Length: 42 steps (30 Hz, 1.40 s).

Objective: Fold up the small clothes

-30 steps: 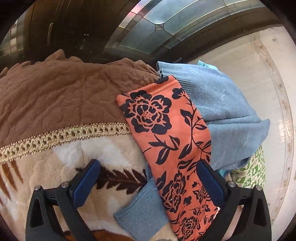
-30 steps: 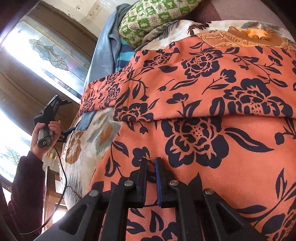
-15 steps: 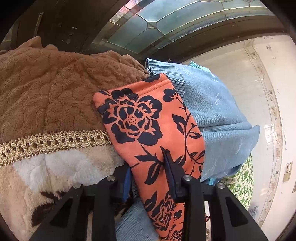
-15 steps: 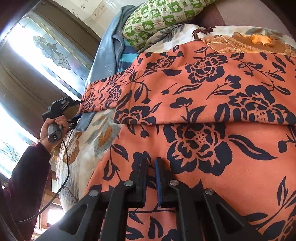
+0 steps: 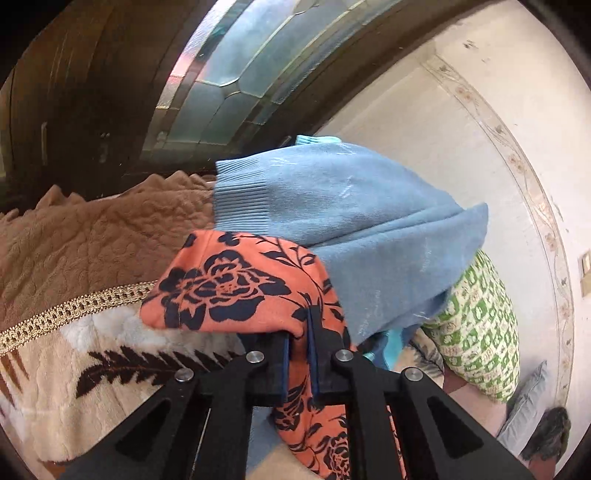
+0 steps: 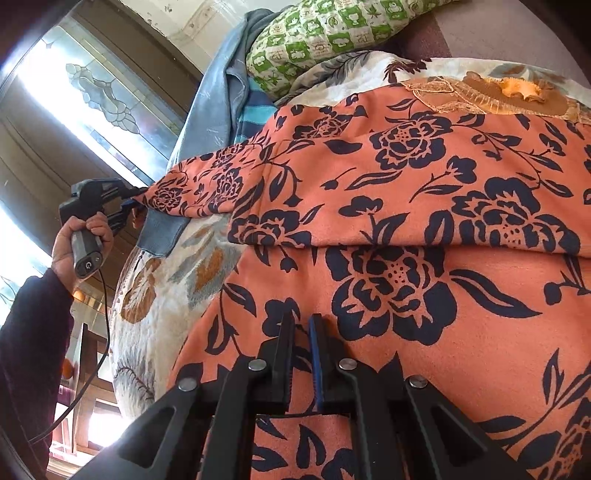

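the orange floral garment [image 6: 424, 206] lies spread over a patterned blanket [image 5: 110, 354] on a bed, one layer already lapped over another along a crease that runs across the right wrist view; its narrow end [image 5: 229, 291], seemingly a sleeve or leg, is raised off the bedding; the left hand-held gripper [image 5: 298, 332] has just been closing and now pinches that narrow end, orange cloth bunched between the blue pads; the right hand-held gripper [image 6: 301, 332] has its jaws pressed nearly together low on the garment's broad part, and looks to pin or nip the cloth there, though the fabric between the pads is hard to make out.

judging by this, the fold is in its early middle: one lap seems made, the gripped end is yet to be carried across and laid down, and any final halving and smoothing remain.

around it lie a blue knit sweater [image 5: 332, 214] just behind the raised end, a green checked pillow [image 6: 325, 33] beyond, and a brown quilted cover [image 5: 92, 236] with gold braid.

the garment's full outline is cut off at the right and bottom edges, so what kind of garment it is stays unclear; the sweater's cuff [image 6: 159, 232] peeks from under the orange cloth; the person shows only as a hand [image 6: 79, 236] and dark sleeve.
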Available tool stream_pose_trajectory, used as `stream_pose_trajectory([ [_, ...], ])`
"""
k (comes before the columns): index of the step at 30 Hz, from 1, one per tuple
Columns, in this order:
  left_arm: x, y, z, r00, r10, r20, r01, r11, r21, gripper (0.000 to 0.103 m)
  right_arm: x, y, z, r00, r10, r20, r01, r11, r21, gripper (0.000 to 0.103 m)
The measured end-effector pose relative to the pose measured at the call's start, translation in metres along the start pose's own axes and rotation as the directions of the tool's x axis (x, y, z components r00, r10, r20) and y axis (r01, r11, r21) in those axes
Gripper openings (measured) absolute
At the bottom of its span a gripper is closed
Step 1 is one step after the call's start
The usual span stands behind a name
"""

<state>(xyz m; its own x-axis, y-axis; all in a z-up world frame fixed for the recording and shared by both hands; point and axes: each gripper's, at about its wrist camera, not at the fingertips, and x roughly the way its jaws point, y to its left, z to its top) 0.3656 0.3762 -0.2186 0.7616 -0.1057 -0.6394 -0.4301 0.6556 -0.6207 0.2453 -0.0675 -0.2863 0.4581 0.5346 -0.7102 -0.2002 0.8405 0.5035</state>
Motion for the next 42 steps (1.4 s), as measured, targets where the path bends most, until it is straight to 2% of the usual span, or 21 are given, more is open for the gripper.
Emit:
stream_pose_trajectory([
  [2, -0.011, -0.029, -0.008, 1.0, -0.006, 0.003, 0.006, 0.997, 0.076, 0.008, -0.01, -0.005, 0.004, 1.0, -0.013, 0.024, 0.013, 1.0, 0.024, 0.011],
  [5, -0.027, -0.07, -0.021, 1.0, 0.02, 0.012, -0.022, 0.981, 0.193, 0.008, -0.03, -0.022, 0.013, 0.996, -0.034, 0.08, 0.027, 0.995, 0.094, 0.011],
  [8, -0.035, -0.095, -0.03, 0.992, 0.11, 0.06, -0.123, 0.945, 0.303, 0.008, -0.045, -0.043, 0.017, 0.993, -0.054, 0.104, 0.036, 0.986, 0.165, 0.011],
  [10, -0.033, -0.093, -0.028, 0.985, 0.157, 0.071, -0.172, 0.932, 0.32, 0.008, -0.05, -0.055, 0.017, 0.992, -0.075, 0.097, 0.055, 0.98, 0.191, 0.011],
  [12, -0.021, -0.076, -0.023, 0.984, 0.179, 0.01, -0.174, 0.943, 0.285, 0.009, -0.051, -0.062, 0.016, 0.991, -0.115, 0.075, 0.099, 0.977, 0.189, 0.011],
  [14, -0.012, -0.047, -0.019, 0.974, 0.221, -0.052, -0.207, 0.96, 0.187, 0.009, -0.051, -0.067, 0.016, 0.99, -0.131, 0.057, 0.119, 0.975, 0.187, 0.011],
  [18, -0.016, -0.008, -0.019, 0.967, 0.251, -0.033, -0.247, 0.963, 0.106, 0.009, -0.053, -0.073, 0.016, 0.989, -0.142, 0.047, 0.132, 0.977, 0.168, 0.011],
  [19, -0.018, -0.002, -0.018, 0.971, 0.236, -0.033, -0.232, 0.969, 0.087, 0.009, -0.053, -0.075, 0.016, 0.989, -0.142, 0.047, 0.133, 0.977, 0.167, 0.011],
  [21, -0.023, 0.003, -0.013, 0.982, 0.188, -0.019, -0.186, 0.981, 0.052, 0.009, -0.05, -0.076, 0.017, 0.989, -0.14, 0.04, 0.131, 0.976, 0.174, 0.011],
  [23, -0.028, -0.004, -0.008, 0.987, 0.161, 0.003, -0.161, 0.985, 0.069, 0.008, -0.046, -0.077, 0.016, 0.99, -0.14, 0.032, 0.133, 0.976, 0.173, 0.011],
  [25, -0.025, -0.014, -0.003, 0.983, 0.186, -0.007, -0.184, 0.978, 0.1, 0.009, -0.042, -0.074, 0.017, 0.989, -0.145, 0.027, 0.139, 0.977, 0.162, 0.011],
  [28, -0.024, -0.012, -0.004, 0.983, 0.184, -0.031, -0.182, 0.982, 0.049, 0.009, -0.04, -0.069, 0.017, 0.988, -0.154, 0.023, 0.15, 0.98, 0.132, 0.011],
  [29, -0.022, -0.008, -0.008, 0.983, 0.174, -0.054, -0.172, 0.985, 0.033, 0.015, -0.04, -0.067, 0.017, 0.987, -0.158, 0.021, 0.155, 0.981, 0.121, 0.011],
  [30, -0.021, -0.004, -0.013, 0.984, 0.161, -0.08, -0.16, 0.987, 0.019, 0.028, -0.04, -0.066, 0.016, 0.987, -0.162, 0.021, 0.159, 0.981, 0.111, 0.011],
  [32, -0.022, 0.003, -0.022, 0.983, 0.157, -0.093, -0.158, 0.987, -0.009, 0.043, -0.039, -0.065, 0.016, 0.986, -0.163, 0.018, 0.16, 0.982, 0.101, 0.011],
  [35, -0.019, 0.009, -0.025, 0.984, 0.157, -0.079, -0.161, 0.986, -0.04, 0.045, -0.037, -0.064, 0.016, 0.986, -0.165, 0.016, 0.162, 0.982, 0.092, 0.011],
  [37, -0.013, 0.013, -0.023, 0.982, 0.173, -0.078, -0.178, 0.982, -0.063, 0.045, -0.037, -0.063, 0.015, 0.986, -0.168, 0.017, 0.166, 0.983, 0.084, 0.011],
  [40, -0.006, 0.008, -0.015, 0.988, 0.15, -0.035, -0.152, 0.986, -0.07, 0.04, -0.036, -0.062, 0.015, 0.985, -0.173, 0.018, 0.171, 0.982, 0.074, 0.011],
  [42, 0.0, 0.001, -0.01, 0.988, 0.15, -0.032, -0.151, 0.988, -0.04, 0.018, -0.035, -0.062, 0.016, 0.985, -0.174, 0.017, 0.173, 0.982, 0.073, 0.011],
])
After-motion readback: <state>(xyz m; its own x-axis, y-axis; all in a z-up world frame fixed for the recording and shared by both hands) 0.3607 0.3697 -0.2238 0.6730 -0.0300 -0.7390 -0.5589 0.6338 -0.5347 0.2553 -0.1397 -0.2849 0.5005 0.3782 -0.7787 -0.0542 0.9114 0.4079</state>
